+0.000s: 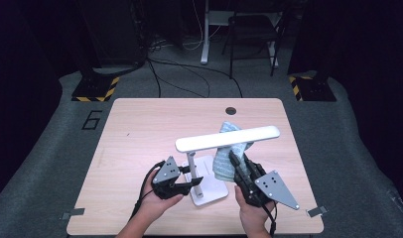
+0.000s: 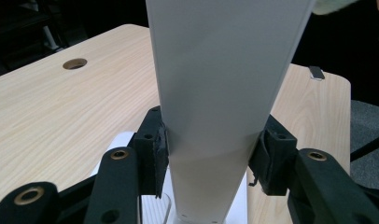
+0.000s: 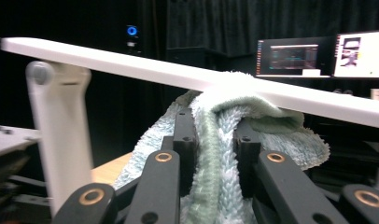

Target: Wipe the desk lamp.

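Note:
A white desk lamp stands near the table's front middle, with a flat base (image 1: 209, 191), an upright stem (image 1: 191, 161) and a long head bar (image 1: 228, 138). My left gripper (image 1: 190, 183) is shut on the stem (image 2: 215, 93) low down, its pads (image 2: 160, 154) pressing on both sides. My right gripper (image 1: 237, 162) is shut on a pale green fluffy cloth (image 1: 225, 159). In the right gripper view the cloth (image 3: 215, 154) rises between the jaws and folds against the head bar (image 3: 131, 63) near its middle. The stem (image 3: 61, 121) stands to the left there.
The light wooden table (image 1: 140, 129) has a round cable hole (image 1: 231, 110) at the back. Small metal clips (image 1: 313, 211) sit at its front corners. Behind the table are a chair (image 1: 251, 29), floor cables and dark curtains. Lit monitors (image 3: 290, 56) glow far off.

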The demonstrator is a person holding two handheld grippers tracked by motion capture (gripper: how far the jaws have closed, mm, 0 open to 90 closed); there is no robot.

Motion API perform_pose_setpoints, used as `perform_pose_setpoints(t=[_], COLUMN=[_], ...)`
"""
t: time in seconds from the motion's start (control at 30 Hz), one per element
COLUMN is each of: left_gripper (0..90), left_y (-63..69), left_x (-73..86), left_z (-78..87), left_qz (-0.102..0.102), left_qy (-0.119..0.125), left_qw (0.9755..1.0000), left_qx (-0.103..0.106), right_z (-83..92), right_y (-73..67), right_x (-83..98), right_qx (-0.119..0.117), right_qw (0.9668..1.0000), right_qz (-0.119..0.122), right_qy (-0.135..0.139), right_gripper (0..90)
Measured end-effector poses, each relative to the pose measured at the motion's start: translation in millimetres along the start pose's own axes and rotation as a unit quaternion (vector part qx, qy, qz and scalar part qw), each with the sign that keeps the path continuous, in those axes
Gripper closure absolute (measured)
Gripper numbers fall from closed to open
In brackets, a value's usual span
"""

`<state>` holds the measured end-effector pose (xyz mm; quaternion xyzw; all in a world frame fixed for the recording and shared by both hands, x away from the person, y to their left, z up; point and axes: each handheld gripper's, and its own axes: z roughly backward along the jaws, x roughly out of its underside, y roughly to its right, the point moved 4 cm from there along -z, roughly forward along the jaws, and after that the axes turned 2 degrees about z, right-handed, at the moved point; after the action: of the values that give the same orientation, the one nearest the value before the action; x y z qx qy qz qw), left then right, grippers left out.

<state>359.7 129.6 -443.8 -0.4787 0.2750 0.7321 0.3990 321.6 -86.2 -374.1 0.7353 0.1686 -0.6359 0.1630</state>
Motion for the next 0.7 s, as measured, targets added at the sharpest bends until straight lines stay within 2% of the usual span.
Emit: perform_pose_setpoints(t=[0.4,0.57,0.7], left_gripper=[52.9,52.9,52.9], left_y=[-0.8,-1.2,-1.3], left_x=[-0.4,-0.6,-0.7], left_z=[0.9,-0.1,-0.3], left_qz=[-0.002,0.001,0.0], left_qy=[-0.01,-0.007,-0.007], left_qw=[0.9999,0.9999,0.9999], left_qx=[0.007,0.009,0.008], right_z=[8.7,13.9,17.0], right_y=[40.7,59.5,69.0], right_x=[4.9,8.1,9.2], right_qx=[0.067,0.095,0.109], right_qw=[0.9977,0.9954,0.994], right_qz=[-0.007,-0.007,-0.01], right_qy=[-0.005,-0.008,-0.008], right_gripper=[76.0,75.9,75.9])
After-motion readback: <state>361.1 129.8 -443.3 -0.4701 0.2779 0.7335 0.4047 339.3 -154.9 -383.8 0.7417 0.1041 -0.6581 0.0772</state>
